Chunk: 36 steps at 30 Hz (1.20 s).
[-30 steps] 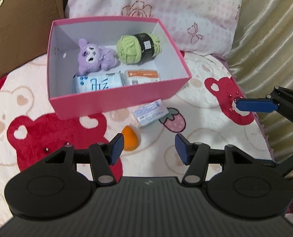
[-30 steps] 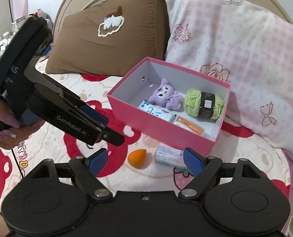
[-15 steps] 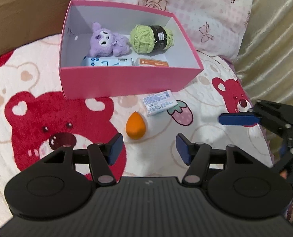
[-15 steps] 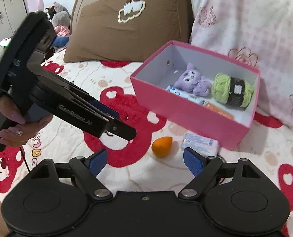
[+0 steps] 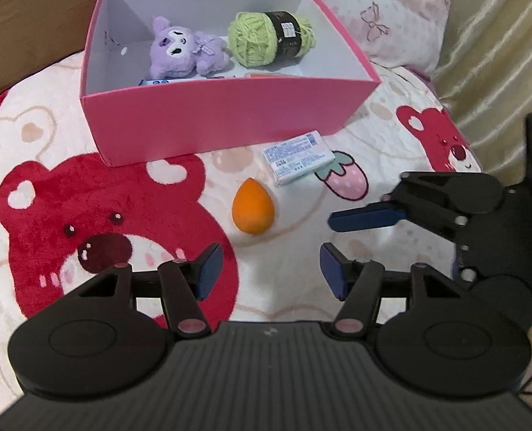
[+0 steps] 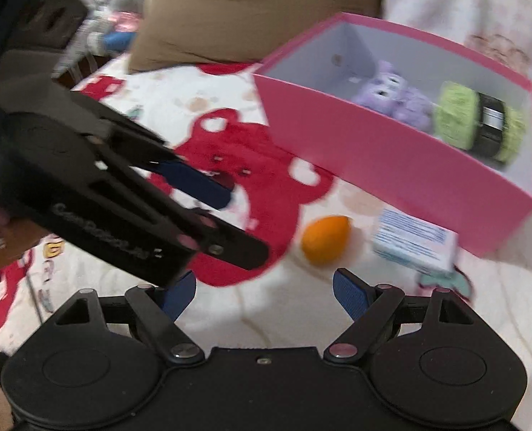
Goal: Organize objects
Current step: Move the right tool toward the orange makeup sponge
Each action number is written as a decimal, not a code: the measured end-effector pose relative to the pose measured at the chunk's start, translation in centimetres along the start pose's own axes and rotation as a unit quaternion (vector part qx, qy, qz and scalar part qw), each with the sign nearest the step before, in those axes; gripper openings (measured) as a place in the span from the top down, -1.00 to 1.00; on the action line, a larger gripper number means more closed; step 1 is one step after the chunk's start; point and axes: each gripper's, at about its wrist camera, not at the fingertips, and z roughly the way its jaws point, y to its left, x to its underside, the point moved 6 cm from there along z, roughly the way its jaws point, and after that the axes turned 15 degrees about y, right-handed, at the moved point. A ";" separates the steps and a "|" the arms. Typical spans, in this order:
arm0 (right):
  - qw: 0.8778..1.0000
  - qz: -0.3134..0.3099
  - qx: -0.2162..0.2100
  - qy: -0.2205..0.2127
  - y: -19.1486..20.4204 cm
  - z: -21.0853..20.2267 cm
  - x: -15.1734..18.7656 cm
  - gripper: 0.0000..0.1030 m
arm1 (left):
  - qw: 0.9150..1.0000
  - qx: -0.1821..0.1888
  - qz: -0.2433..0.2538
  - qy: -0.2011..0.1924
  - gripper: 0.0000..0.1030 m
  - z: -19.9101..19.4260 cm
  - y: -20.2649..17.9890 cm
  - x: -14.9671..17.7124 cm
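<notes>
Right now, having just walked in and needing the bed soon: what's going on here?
A person with a gripper in each hand is tidying small things into a pink box on the bed. A purple plush and green yarn are already inside. An orange sponge and a small white packet lie outside on the blanket. The left gripper and right gripper are open and empty near the sponge.

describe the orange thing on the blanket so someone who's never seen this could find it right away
Find the open pink box on the bear-print blanket. On the blanket in front of its near wall lie two loose items, close together but apart. The orange sponge is the smooth egg-shaped one with a pointed tip, lying left of the flat white packet with blue print.
</notes>
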 end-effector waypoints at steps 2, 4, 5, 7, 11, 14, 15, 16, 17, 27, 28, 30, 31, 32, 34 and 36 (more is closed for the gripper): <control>1.000 0.008 -0.005 -0.009 -0.2 0.6 0.3 -0.69 | 1.000 -0.001 0.001 -0.004 -0.14 0.1 0.1 0.1; 1.000 0.020 -0.007 -0.021 -0.4 1.3 0.7 -0.69 | 1.000 -0.003 -0.007 -0.005 -0.14 0.5 0.4 0.2; 0.999 0.026 -0.009 -0.022 -0.6 1.7 1.0 -0.69 | 1.000 -0.010 -0.011 0.000 -0.15 0.8 0.6 0.2; 0.999 0.035 -0.005 -0.027 -0.9 2.4 1.1 -0.69 | 0.999 -0.034 -0.016 0.011 -0.24 1.6 0.9 0.3; 0.997 0.047 0.031 -0.049 -0.7 3.6 1.5 -0.74 | 0.998 -0.052 -0.045 0.004 -0.33 2.5 1.6 0.4; 0.996 0.038 0.054 -0.059 -0.6 4.5 1.0 -0.74 | 0.997 -0.061 -0.038 -0.023 -0.33 2.4 1.4 0.4; 0.996 0.044 0.051 -0.062 -0.7 4.8 0.8 -0.74 | 0.997 -0.072 -0.030 -0.029 -0.34 2.3 1.2 0.6; 0.995 0.056 0.044 -0.065 -1.1 5.0 0.7 -0.74 | 0.996 -0.077 -0.023 -0.036 -0.40 2.1 1.0 0.8; 0.994 0.074 0.031 -0.069 -1.6 5.4 0.4 -0.74 | 0.996 -0.079 -0.019 -0.041 -0.49 2.0 0.9 1.0; 0.988 0.114 0.000 -0.108 -4.3 7.7 1.0 -0.75 | 0.995 -0.058 -0.058 -0.061 -0.50 3.3 2.7 0.8; 0.988 0.110 0.004 -0.108 -4.2 7.8 1.0 -0.76 | 0.995 -0.054 -0.058 -0.065 -0.49 3.3 2.7 0.8; 0.989 0.099 0.013 -0.108 -3.8 8.0 1.1 -0.80 | 0.994 -0.046 -0.061 -0.077 -0.49 3.3 2.8 0.8; 0.990 0.091 0.017 -0.109 -3.6 8.2 1.0 -0.86 | 0.994 -0.043 -0.063 -0.084 -0.49 3.3 2.9 0.9; 0.991 0.081 0.021 -0.105 -3.3 8.5 1.0 -0.92 | 0.993 -0.042 -0.065 -0.090 -0.48 3.3 2.9 0.9; 0.993 0.069 0.028 -0.094 -2.8 8.7 0.9 -1.00 | 0.992 -0.042 -0.065 -0.096 -0.48 3.4 2.9 1.0; 0.994 0.060 0.037 -0.083 -2.5 8.9 0.8 -1.00 | 0.993 -0.051 -0.055 -0.092 -0.48 3.6 2.7 0.9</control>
